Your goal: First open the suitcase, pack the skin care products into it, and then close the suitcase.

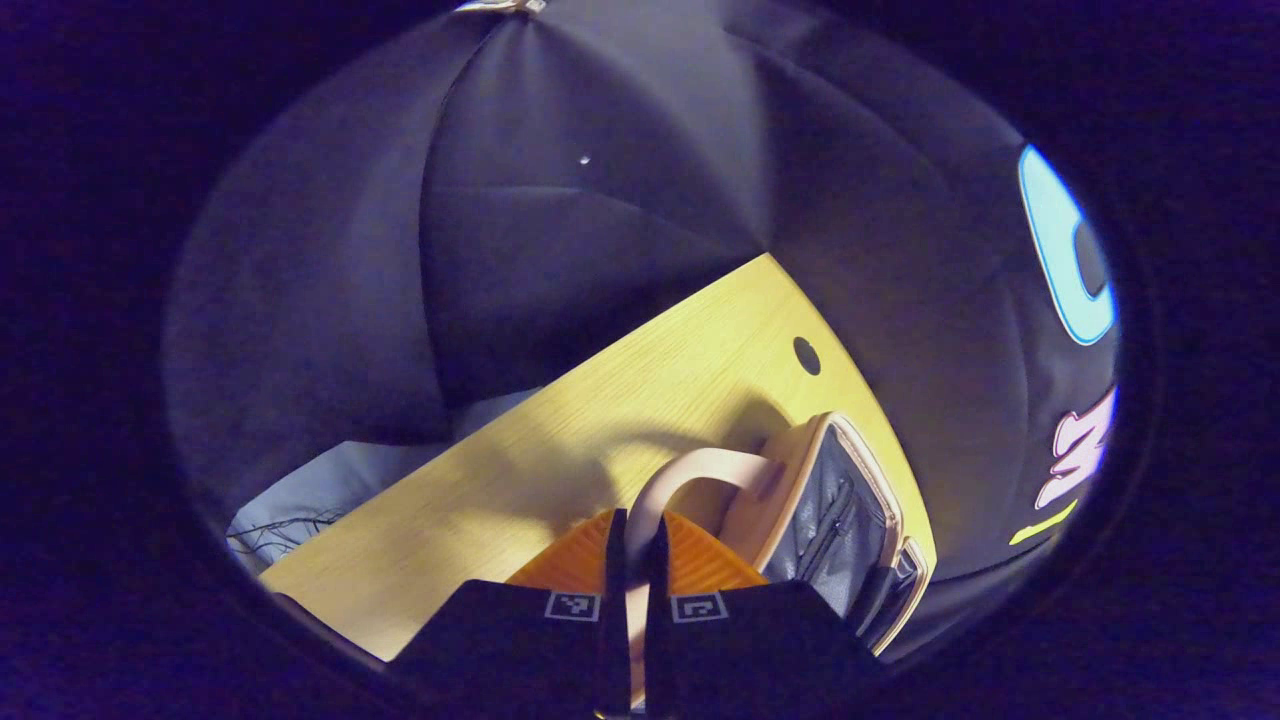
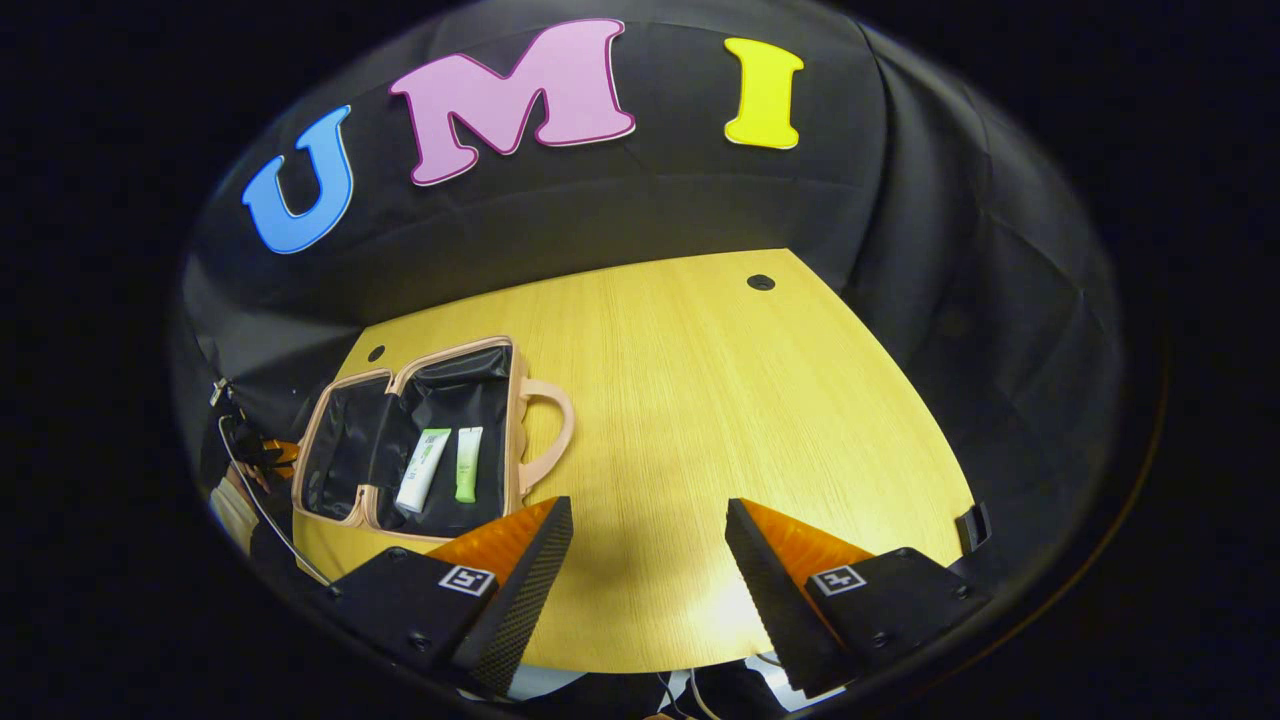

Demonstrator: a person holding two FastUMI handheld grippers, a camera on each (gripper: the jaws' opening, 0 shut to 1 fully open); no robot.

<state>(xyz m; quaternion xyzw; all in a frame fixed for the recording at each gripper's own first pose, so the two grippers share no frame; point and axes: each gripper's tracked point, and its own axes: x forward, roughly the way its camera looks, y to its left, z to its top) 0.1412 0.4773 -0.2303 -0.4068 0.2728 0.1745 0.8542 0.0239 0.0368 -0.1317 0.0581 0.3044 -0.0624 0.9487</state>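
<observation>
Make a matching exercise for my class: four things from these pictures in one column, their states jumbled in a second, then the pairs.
Things:
1 suitcase
2 green tube
3 left tongs
4 right tongs

States:
a spread wide above the table
b shut on a pink handle
c lying open
d inside the suitcase, beside the white tube

Pairs: 1-c, 2-d, 3-b, 4-a
</observation>
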